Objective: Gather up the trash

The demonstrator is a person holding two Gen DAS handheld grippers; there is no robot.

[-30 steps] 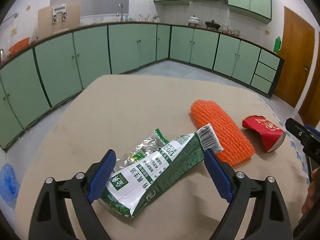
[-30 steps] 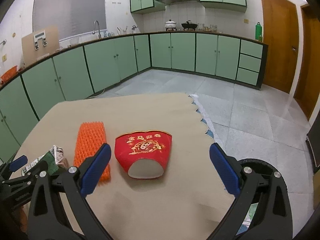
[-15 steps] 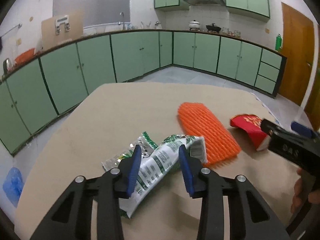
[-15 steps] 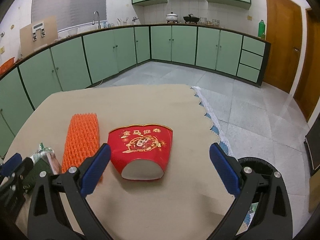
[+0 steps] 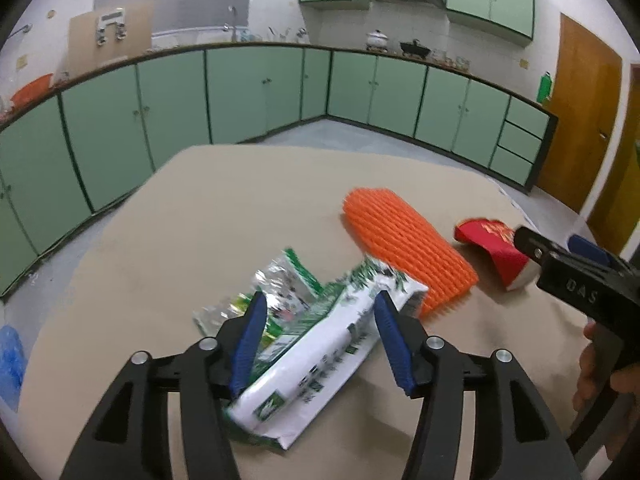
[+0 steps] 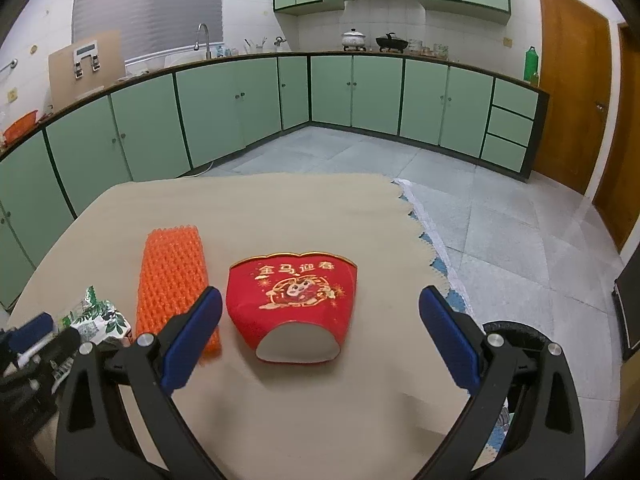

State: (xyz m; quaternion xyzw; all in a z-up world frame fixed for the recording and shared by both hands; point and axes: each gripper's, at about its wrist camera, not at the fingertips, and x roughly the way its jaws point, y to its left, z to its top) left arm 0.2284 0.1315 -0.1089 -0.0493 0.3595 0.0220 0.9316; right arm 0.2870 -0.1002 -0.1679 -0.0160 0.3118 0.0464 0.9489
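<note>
My left gripper (image 5: 320, 340) is shut on a green and white carton (image 5: 320, 356) and holds it tilted just above the tan table (image 5: 240, 200). A crumpled foil wrapper (image 5: 276, 284) lies under and behind it. An orange foam net (image 5: 404, 248) lies to the right, then a red paper cup sleeve (image 5: 496, 248). My right gripper (image 6: 320, 332) is open, with the red sleeve (image 6: 296, 300) lying between its fingers, a little ahead. The orange net (image 6: 172, 276) lies left of it. The carton (image 6: 100, 320) shows at far left.
A black bin (image 6: 516, 344) stands on the floor past the table's right edge. Green kitchen cabinets (image 5: 240, 100) line the far walls. A blue bag (image 5: 10, 360) lies on the floor at far left. The table's scalloped right edge (image 6: 424, 236) is close to the sleeve.
My left gripper closed on the carton and lifted it, turning it on edge. My right gripper moved slightly closer to the red sleeve and stayed open.
</note>
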